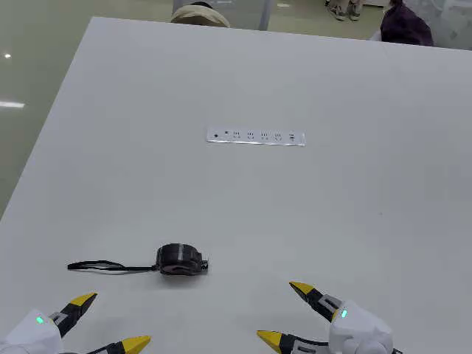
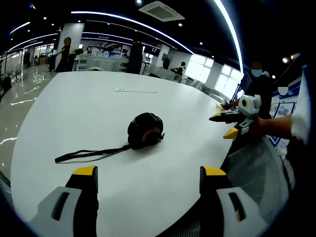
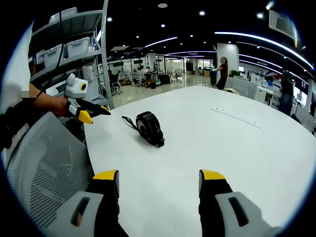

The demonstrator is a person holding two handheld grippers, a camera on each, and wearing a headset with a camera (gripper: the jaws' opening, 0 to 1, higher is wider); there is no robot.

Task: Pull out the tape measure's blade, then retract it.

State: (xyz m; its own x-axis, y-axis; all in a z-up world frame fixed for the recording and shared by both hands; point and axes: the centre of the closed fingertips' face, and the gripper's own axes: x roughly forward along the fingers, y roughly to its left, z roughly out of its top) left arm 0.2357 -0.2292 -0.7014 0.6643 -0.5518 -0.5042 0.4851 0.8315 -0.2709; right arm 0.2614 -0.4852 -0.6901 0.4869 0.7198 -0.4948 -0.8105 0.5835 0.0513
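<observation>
A black tape measure (image 1: 179, 259) lies on the white table (image 1: 243, 199), its black wrist strap (image 1: 103, 266) trailing to the left; its blade is inside the case. It also lies ahead in the left gripper view, tape measure (image 2: 145, 131), and in the right gripper view, tape measure (image 3: 149, 128). My left gripper (image 1: 107, 321) is at the near left edge, open and empty, below the strap. My right gripper (image 1: 286, 313) is at the near right, open and empty, to the right of the tape measure. In their own views the left gripper (image 2: 146, 178) and right gripper (image 3: 159, 181) hold nothing.
A flush power-socket strip (image 1: 255, 137) is set into the table's middle. A mesh chair back (image 3: 44, 163) is beside the near edge. People stand and sit beyond the far edge (image 1: 405, 26). Shelving (image 3: 69, 54) is off to one side.
</observation>
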